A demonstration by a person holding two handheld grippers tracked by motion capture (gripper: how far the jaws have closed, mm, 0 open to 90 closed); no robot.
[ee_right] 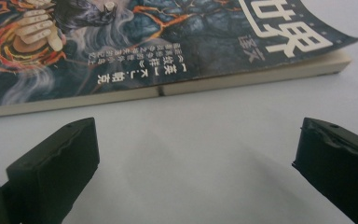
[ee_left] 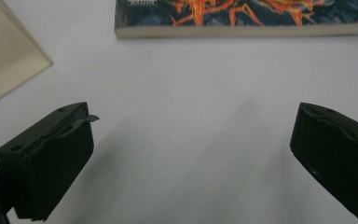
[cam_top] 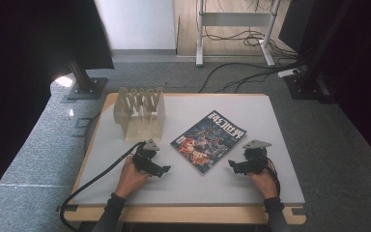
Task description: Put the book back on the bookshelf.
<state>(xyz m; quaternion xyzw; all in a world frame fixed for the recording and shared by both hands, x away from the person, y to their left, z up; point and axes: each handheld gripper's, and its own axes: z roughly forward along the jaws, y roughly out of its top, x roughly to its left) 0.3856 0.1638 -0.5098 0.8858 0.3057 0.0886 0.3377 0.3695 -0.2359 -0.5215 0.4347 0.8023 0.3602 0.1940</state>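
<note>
A magazine (cam_top: 208,140) with a dark blue and orange cover lies flat in the middle of the grey table, turned diagonally. A beige slotted rack (cam_top: 140,112) stands at the back left. My left gripper (cam_top: 163,170) rests low on the table just left of the magazine, jaws wide apart with nothing between them. In the left gripper view the magazine's edge (ee_left: 242,30) lies ahead of the open gripper (ee_left: 191,154). My right gripper (cam_top: 233,165) sits just right of the magazine, also open and empty. In the right gripper view the magazine's page edge (ee_right: 168,88) runs close ahead of the gripper (ee_right: 196,158).
The rack's corner (ee_left: 4,60) shows at the upper left of the left gripper view. A cable (cam_top: 94,181) trails from the left gripper off the table's front left. Beyond the table are carpet, a stand base (cam_top: 84,87) and loose cables (cam_top: 241,72).
</note>
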